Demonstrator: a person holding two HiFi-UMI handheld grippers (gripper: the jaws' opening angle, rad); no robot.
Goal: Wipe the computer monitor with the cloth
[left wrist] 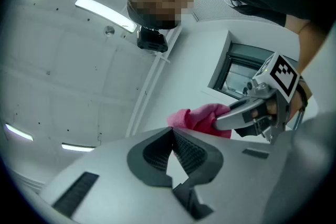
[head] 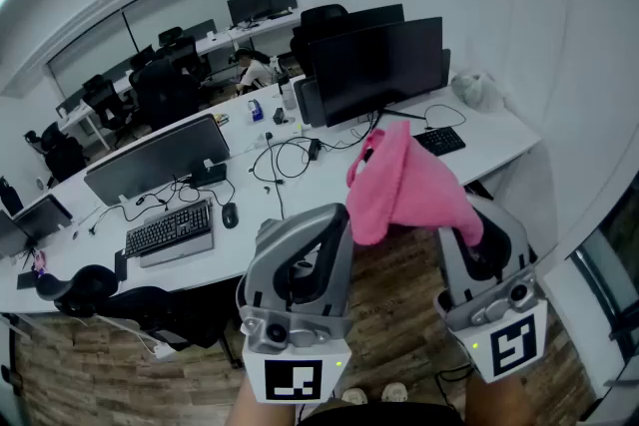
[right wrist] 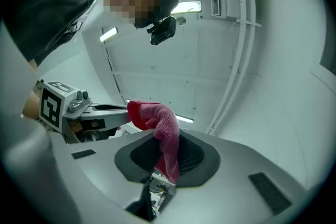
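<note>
Right gripper (head: 469,234) sits at five o'clock in the head view, its jaws clamped tight on the pink cloth (head: 399,180), and the cloth flops up and over toward twelve. Left gripper (head: 337,214) is at six o'clock with its jaws closed tip to tip and nothing between them, just beside the cloth's edge. The dark monitor (head: 374,70) stands at one o'clock on the white desk (head: 499,130), and the cloth is held clear of it. Keyboard (head: 170,229) and mouse (head: 230,214) lie out at nine o'clock.
</note>
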